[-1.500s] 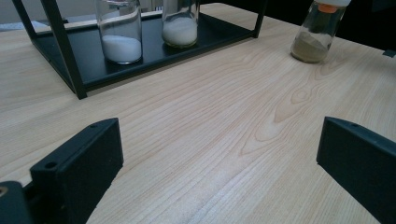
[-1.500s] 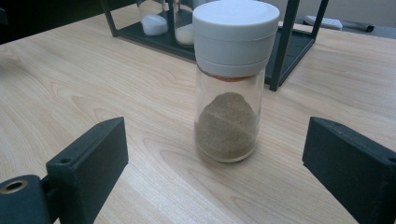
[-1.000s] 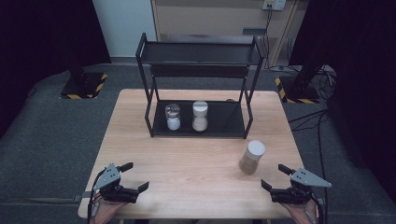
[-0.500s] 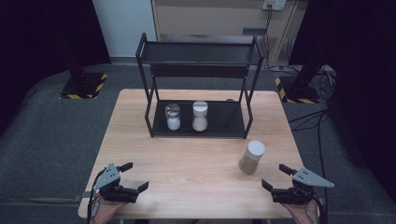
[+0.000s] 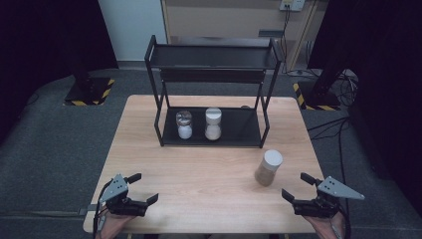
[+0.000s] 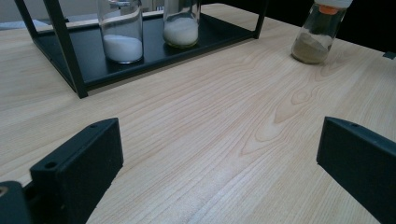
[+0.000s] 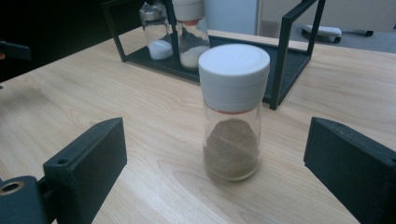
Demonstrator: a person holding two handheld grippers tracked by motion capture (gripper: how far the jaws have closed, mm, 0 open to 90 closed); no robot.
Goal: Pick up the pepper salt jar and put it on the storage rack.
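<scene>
The spice jar [image 5: 268,168] stands upright on the wooden table [image 5: 209,169], on its right half, in front of the black rack [image 5: 214,94] and just outside the rack's front right leg. It is a clear glass cylinder with a wide white screw cap; a thin orange ring shows under the cap, and brown powder fills roughly the lower third, heaped a little unevenly. In the right gripper view the jar [image 7: 233,112] sits straight ahead, between the lines of the two black jaws but beyond their tips, touching neither.

The right gripper [image 5: 299,188] rests near the table's front right corner, its jaws spread wide with nothing between them. The left gripper [image 5: 143,187] lies near the front left corner, well apart from the jar, its jaws also spread wide over bare wood.

On the rack's bottom shelf two more jars stand side by side: the left one [image 5: 184,124] with white powder and a clear-looking top, the right one [image 5: 213,124] with a white cap and pale powder.

In the left gripper view the tops of both shelf jars and the cap of the spice jar [image 6: 320,32] are cut off by the frame's upper edge. The hands holding the grippers are mostly cut off at the bottom of the high view. No labels can be made out on any jar.
</scene>
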